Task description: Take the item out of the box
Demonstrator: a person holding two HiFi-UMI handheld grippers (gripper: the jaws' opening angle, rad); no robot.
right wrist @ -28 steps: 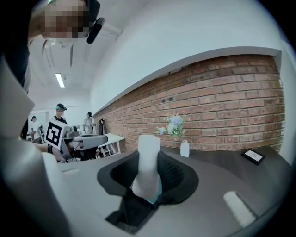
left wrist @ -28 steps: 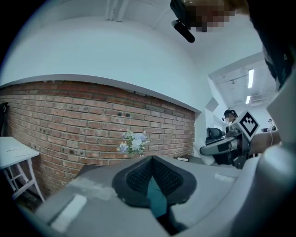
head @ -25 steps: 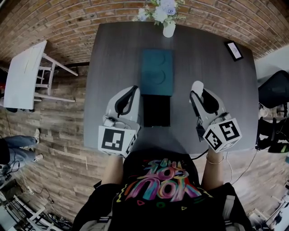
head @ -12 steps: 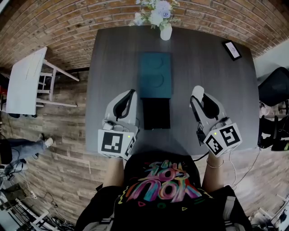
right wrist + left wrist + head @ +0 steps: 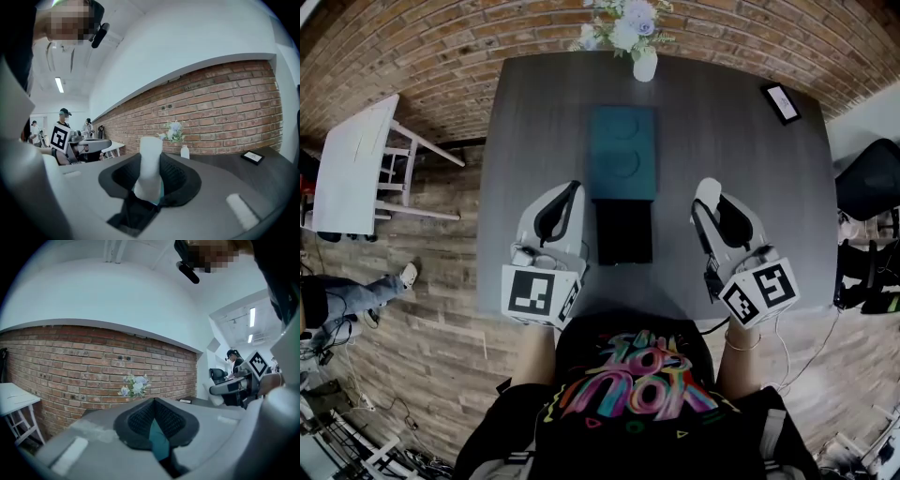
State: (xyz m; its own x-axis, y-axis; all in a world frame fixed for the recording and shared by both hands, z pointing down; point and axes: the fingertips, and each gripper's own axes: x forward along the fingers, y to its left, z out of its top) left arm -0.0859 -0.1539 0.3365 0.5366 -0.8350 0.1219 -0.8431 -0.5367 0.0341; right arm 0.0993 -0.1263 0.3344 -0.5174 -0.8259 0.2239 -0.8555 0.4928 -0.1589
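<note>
Even indoor light; soft shadows; strong fisheye bending at edges.

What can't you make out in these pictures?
- Whether anything lies in the black box: head view, it is all dark.
- Print on the card at the far corner of the table: head view, too small.
- What the white item is: right gripper view, a blurred close-up in the right claw.

White cylindrical item (image 5: 150, 152) upright in right claw (image 5: 151, 165), outside the open black box (image 5: 624, 232)

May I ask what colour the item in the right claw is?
White; the item shows best in the right gripper view.
</note>
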